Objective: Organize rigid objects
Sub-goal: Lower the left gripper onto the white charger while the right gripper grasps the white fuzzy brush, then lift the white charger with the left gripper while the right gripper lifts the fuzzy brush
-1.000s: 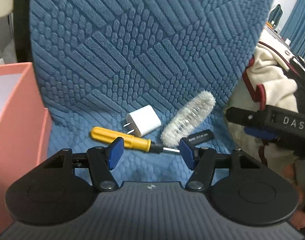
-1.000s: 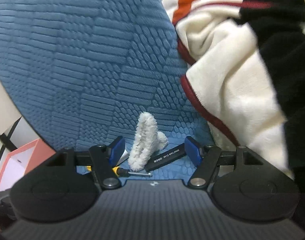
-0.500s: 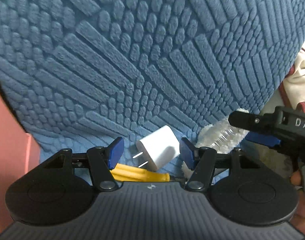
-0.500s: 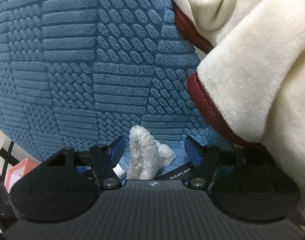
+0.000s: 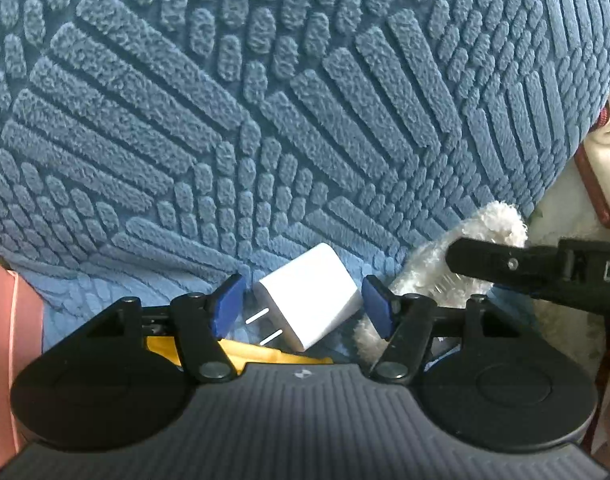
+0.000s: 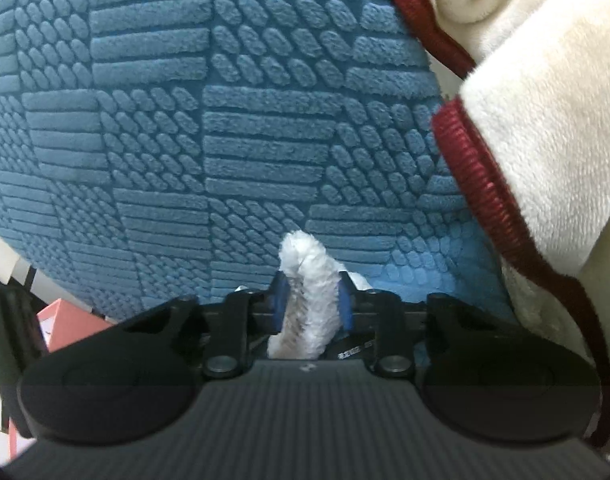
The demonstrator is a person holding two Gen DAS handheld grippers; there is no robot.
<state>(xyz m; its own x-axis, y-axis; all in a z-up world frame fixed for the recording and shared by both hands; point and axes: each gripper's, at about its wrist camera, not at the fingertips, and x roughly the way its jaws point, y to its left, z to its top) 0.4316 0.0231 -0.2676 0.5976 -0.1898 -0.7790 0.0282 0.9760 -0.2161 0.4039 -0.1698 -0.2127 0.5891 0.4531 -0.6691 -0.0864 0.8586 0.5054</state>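
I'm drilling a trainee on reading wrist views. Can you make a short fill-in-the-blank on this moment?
1. The right gripper is shut on the fluffy white ____.
2. The left gripper is open around the white ____.
3. The yellow screwdriver lies on the ____ textured cushion.

Missing words: brush; charger; blue

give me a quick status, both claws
Left claw open, straddling white charger. Right claw shut on fuzzy white brush. Yellow screwdriver under left claw.

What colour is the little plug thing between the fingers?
White, with two silver prongs. The plug shows best in the left wrist view.
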